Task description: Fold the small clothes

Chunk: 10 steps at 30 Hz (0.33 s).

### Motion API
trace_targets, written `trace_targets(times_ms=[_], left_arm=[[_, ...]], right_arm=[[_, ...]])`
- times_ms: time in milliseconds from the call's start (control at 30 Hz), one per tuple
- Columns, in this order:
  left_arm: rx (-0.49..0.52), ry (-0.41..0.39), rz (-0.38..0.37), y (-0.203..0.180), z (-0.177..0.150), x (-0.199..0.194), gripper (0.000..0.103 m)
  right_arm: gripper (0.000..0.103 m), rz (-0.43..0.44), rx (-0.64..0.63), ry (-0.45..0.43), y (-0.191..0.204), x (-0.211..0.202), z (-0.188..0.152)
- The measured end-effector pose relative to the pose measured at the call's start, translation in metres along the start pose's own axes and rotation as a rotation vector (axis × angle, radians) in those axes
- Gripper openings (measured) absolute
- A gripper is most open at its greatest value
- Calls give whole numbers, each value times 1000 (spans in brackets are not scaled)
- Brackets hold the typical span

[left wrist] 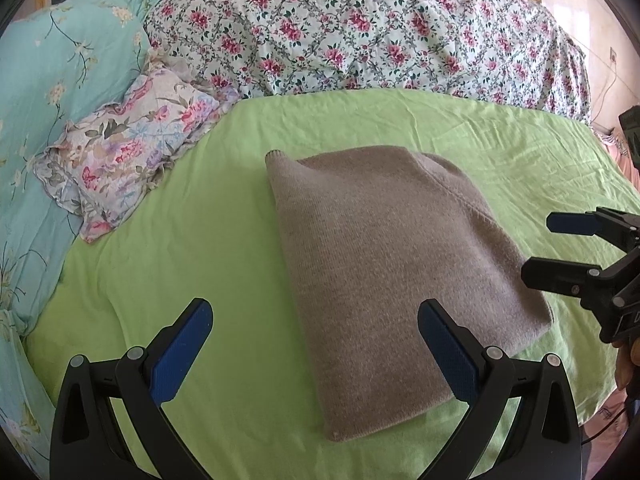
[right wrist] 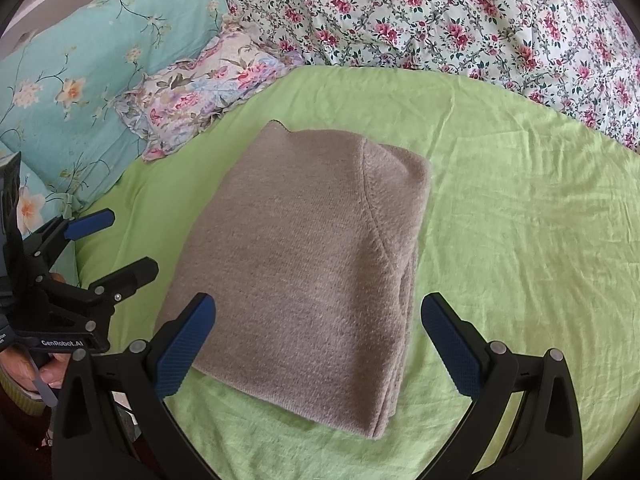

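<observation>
A taupe knitted sweater [left wrist: 384, 272] lies folded into a thick rectangle on the green bedsheet [left wrist: 200, 248]; it fills the middle of the right wrist view [right wrist: 304, 264] too. My left gripper [left wrist: 316, 312] hovers open above the sweater's near left edge, nothing between its blue pads. My right gripper [right wrist: 318, 308] is open as well, held over the sweater's near end, empty. Each gripper shows in the other's view: the right one [left wrist: 536, 246] at the sweater's right side, the left one [right wrist: 132, 240] at its left side, both apart from the cloth.
A small floral pillow [left wrist: 132, 152] lies left of the sweater. A teal flowered quilt [left wrist: 48, 92] runs along the left side. A white quilt with pink flowers [left wrist: 360, 28] is heaped behind. Green sheet lies bare to the right [right wrist: 520, 208].
</observation>
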<state>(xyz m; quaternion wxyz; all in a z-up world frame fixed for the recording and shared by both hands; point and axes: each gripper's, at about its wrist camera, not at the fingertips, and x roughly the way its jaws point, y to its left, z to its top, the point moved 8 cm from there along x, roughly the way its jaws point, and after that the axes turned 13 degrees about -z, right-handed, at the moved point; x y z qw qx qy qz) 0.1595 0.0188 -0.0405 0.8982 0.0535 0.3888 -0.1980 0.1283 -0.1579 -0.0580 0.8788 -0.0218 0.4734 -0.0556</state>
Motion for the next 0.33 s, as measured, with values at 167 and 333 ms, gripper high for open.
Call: trace_targets(times_ms=[167, 333], left_arm=[[10, -8, 3, -1, 6, 0, 103], [0, -11, 3, 2, 8, 1, 103]], right_arm=[[102, -2, 2, 1, -1, 1, 0], [102, -8, 19, 7, -4, 7, -1]])
